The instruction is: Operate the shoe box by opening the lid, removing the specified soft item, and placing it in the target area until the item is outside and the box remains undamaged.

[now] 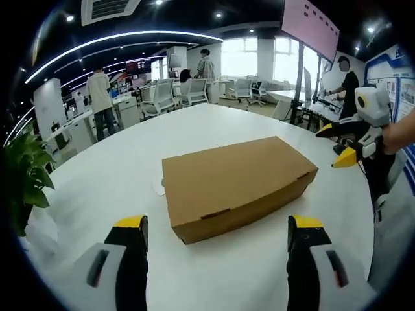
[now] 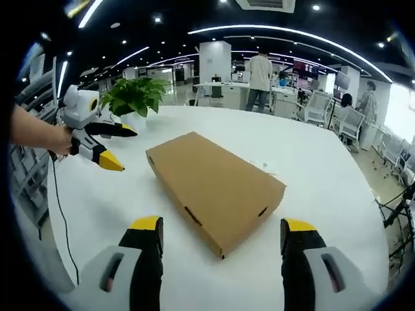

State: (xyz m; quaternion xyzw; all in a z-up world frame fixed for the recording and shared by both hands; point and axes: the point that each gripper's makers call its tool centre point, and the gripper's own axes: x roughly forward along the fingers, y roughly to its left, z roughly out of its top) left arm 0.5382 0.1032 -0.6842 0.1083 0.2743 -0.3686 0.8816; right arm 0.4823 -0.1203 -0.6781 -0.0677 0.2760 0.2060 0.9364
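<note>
Cardboard shoe box point(image 1: 237, 184) lies beyond spread fingers point(image 1: 133, 236).

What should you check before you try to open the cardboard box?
1. Lid of the shoe box closed and flat: ok.
2. Left gripper open and empty: ok.
3. Right gripper open and empty: ok.
4. Both grippers clear of the box, not touching: ok.
5. Free space on the white table for the item: ok.
6. Soft item inside the box: cannot tell, lid hides it.
</note>
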